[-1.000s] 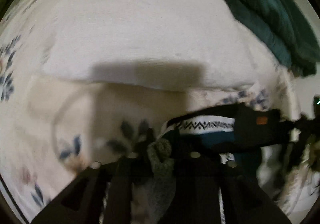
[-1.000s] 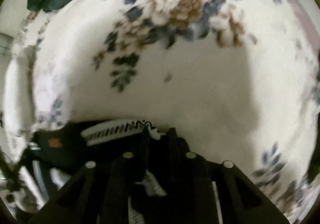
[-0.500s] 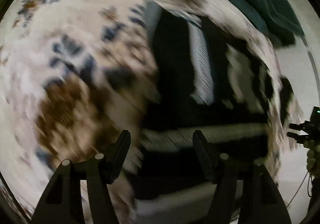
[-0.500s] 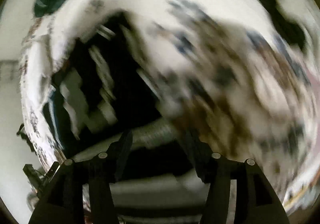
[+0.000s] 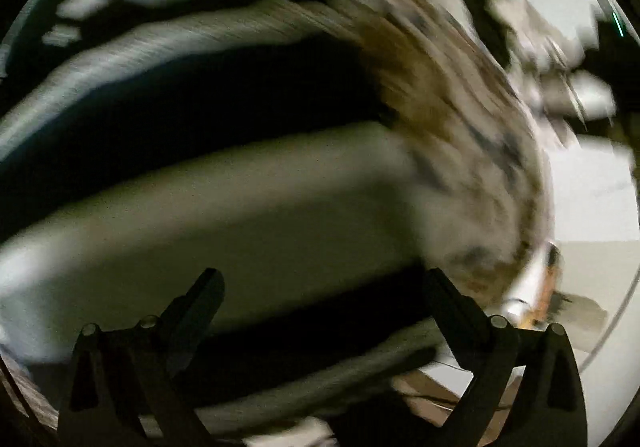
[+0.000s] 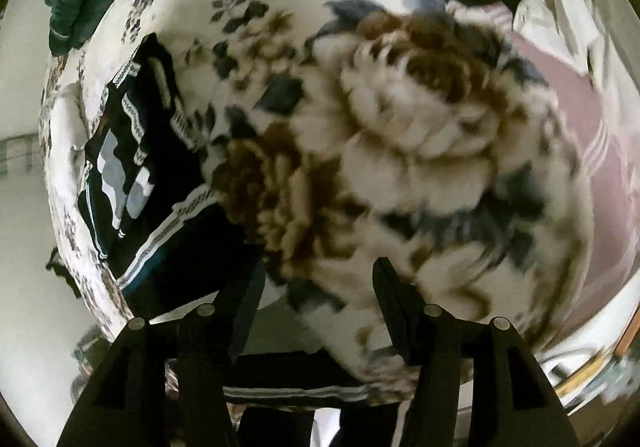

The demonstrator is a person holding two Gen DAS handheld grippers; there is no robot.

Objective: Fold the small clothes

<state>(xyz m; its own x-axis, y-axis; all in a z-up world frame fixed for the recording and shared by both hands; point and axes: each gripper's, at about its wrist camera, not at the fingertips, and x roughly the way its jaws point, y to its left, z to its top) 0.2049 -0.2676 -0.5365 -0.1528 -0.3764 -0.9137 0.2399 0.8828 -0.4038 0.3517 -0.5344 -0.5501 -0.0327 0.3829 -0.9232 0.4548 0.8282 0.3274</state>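
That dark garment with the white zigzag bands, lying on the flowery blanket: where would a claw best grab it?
Probably at the near corner of the dark garment with white zigzag bands, where its striped hem lies flat on the floral blanket. The open right claw could come in low from that side and pinch the edge. The left view is too blurred to help.

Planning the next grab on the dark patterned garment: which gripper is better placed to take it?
Probably left. The left gripper is open with the dark patterned garment filling its blurred view straight ahead. The right gripper, also open, faces the floral blanket; the garment lies off to its left.
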